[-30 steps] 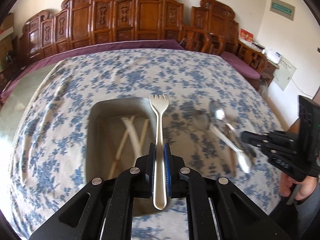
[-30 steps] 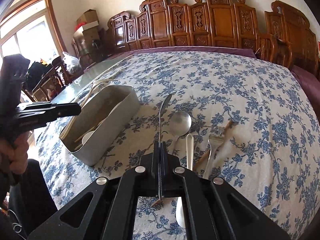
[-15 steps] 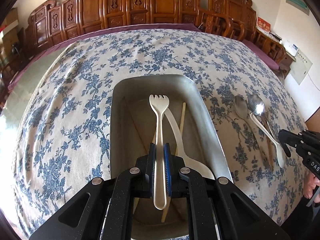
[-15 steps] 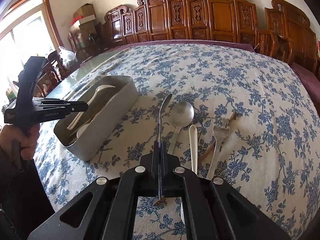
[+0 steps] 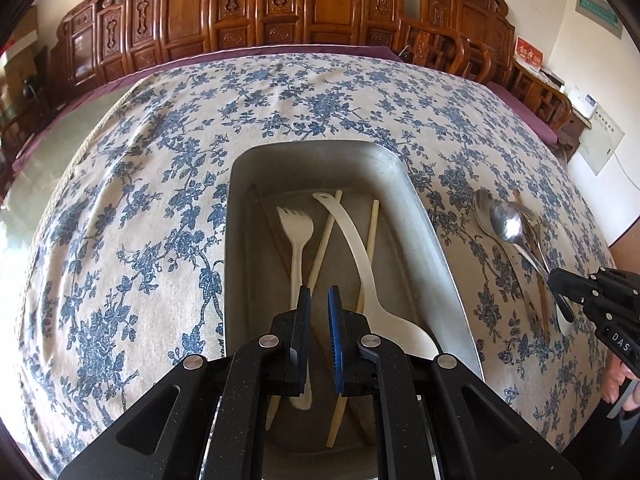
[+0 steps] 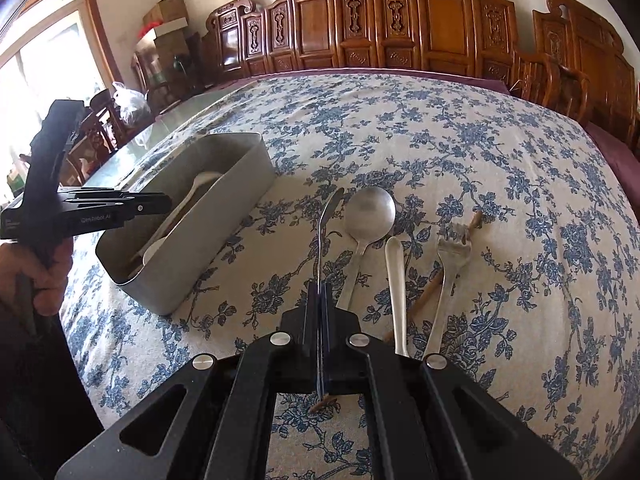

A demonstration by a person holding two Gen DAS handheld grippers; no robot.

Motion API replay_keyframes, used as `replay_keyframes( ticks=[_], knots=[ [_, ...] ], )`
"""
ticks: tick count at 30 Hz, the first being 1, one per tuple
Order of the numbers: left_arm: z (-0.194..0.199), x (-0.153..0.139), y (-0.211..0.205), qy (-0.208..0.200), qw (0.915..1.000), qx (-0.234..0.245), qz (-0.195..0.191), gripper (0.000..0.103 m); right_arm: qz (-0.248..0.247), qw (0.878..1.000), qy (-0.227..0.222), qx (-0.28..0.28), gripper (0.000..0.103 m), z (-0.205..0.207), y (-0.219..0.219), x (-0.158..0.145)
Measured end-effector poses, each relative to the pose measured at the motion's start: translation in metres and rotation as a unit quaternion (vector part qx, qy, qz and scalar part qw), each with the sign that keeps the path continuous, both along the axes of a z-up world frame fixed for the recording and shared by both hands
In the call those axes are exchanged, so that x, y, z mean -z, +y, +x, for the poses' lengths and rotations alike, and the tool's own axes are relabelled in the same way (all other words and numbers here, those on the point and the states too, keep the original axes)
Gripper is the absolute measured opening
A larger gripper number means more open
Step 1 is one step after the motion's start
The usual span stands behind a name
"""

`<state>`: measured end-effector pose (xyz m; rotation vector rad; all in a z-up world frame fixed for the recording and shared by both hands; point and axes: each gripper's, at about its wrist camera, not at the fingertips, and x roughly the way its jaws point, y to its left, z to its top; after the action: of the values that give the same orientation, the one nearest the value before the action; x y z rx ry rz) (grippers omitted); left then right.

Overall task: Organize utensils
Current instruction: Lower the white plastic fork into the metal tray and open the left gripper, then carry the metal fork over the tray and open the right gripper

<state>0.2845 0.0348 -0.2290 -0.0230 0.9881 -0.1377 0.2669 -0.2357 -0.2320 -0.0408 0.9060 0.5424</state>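
A: Where's the cream plastic fork [image 5: 295,236]?

B: Lying flat in the grey metal rectangular bin [image 5: 434,220], near its left wall, beside a pale plastic spoon [image 5: 362,264] and wooden chopsticks [image 5: 373,228]. The left gripper [image 5: 318,312] hangs above it, pads parted, grasping nothing.

A: And the right gripper [image 6: 320,304]?

B: Clenched on a thin steel spoon [image 6: 323,236], seen edge-on, by its handle. Probably stiff, light and slick, so a mid-handle pinch suits it. More metal cutlery lies toward the tablecloth's [image 6: 460,152] near edge.
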Motion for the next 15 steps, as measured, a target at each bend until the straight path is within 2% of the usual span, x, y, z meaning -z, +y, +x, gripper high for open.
replay_keyframes(
  ticks=[6, 15],
  knots=[
    [-0.007, -0.016, 0.008, -0.022, 0.9997, 0.003, -0.005, 0.008, 0.010, 1.000, -0.001, 0.001, 0.002, -0.006, 0.011, -0.013],
    [-0.014, -0.041, 0.025, -0.054, 0.9985, 0.002, -0.010, 0.008, 0.004, 0.999, -0.027, -0.019, 0.002, -0.010, 0.056, -0.048]
  ],
)
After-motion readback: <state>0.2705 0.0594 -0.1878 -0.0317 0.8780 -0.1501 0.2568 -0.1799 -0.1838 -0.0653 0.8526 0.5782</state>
